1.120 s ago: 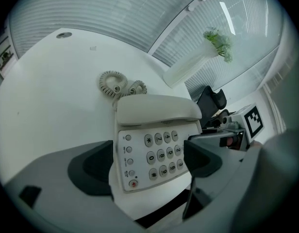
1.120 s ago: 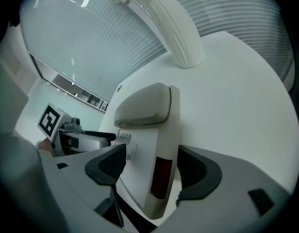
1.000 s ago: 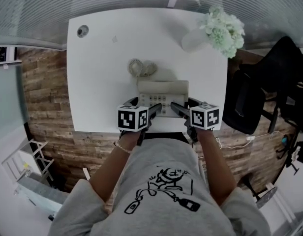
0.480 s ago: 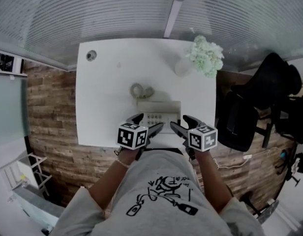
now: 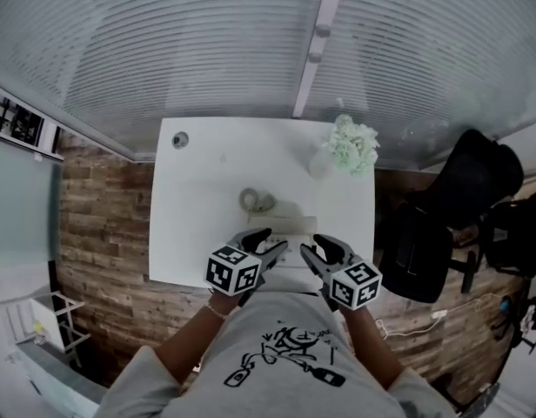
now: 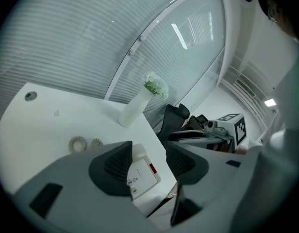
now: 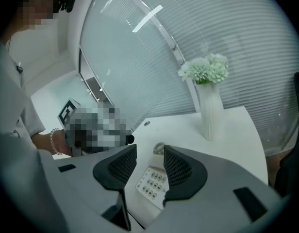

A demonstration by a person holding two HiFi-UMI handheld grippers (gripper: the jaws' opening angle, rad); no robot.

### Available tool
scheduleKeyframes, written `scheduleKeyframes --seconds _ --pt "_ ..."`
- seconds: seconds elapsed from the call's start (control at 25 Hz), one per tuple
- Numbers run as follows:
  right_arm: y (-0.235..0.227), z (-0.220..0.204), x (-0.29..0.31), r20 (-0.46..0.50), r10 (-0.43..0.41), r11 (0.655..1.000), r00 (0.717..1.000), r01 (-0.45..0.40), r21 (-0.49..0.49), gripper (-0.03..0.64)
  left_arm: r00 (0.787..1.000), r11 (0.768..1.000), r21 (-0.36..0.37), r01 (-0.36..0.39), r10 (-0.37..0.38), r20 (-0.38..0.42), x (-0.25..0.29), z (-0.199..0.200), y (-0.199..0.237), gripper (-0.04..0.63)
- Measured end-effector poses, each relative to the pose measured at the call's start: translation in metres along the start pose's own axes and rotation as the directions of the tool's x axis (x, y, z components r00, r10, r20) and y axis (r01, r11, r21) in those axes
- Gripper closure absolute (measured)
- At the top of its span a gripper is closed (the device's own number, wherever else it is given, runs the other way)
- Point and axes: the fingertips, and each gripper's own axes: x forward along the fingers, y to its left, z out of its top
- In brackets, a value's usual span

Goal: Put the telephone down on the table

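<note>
Seen from the head camera, steeply downward: a white rectangular worktop (image 5: 207,198) stands against a wall of ribbed frosted glass. A cream plastic desk telephone (image 5: 290,227) with a keypad of small grey buttons lies flat on the worktop, close to its near edge and roughly at the middle of that edge. Its pale coiled cord (image 5: 257,201) lies curled just behind it. A tall white vase (image 5: 320,162) of pale green flowers stands at the far right corner, well apart from the telephone, and a small round cable hole (image 5: 180,139) sits at the far left corner.

The person holds the left gripper (image 5: 266,242) and the right gripper (image 5: 313,246) above the near edge, one on each side of the telephone and clear of it. In both gripper views the dark ribbed fingers stand partly apart with only air between them; the telephone shows below, through the gap. Both pairs of fingers have just been narrowing, on nothing.

Judged from this, the telephone is already set down and released. The task looks done, with nothing left but to draw the hands away.
</note>
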Motion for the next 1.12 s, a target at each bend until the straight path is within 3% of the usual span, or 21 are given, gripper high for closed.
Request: scheduleKeyframes --seconds 0.2,0.48,0.6,0.76,0.96,1.12 --pt "0.028 0.030 -0.015 0.072 0.023 0.992 0.997 -0.014 -0.122 0.496 0.987 0.995 0.054 0.080 -0.086 0.133 -0.019 0.029 -0.033 0.467" --pt "0.070 0.072 -0.037 0.157 0.087 0.960 0.984 -0.041 -0.275 0.544 0.922 0.970 0.204 0.129 -0.193 0.335 -0.055 0.069 -0.081 0.571" --pt "0.085 0.090 -0.046 0.199 0.110 0.947 0.974 -0.041 -0.320 0.554 0.896 0.954 0.271 0.127 -0.228 0.382 -0.070 0.081 -0.095 0.591" --pt "0.099 0.108 -0.059 0.274 0.097 0.928 0.957 0.013 -0.374 0.557 0.859 0.940 0.309 0.147 -0.276 0.431 -0.088 0.089 -0.108 0.594" --pt "0.112 0.122 -0.068 0.312 0.129 0.932 0.941 -0.008 -0.362 0.568 0.852 0.918 0.378 0.119 -0.290 0.436 -0.098 0.089 -0.118 0.592" --pt "0.116 0.121 -0.070 0.304 0.130 0.924 0.944 -0.004 -0.382 0.568 0.845 0.916 0.385 0.115 -0.294 0.446 -0.104 0.092 -0.121 0.593"
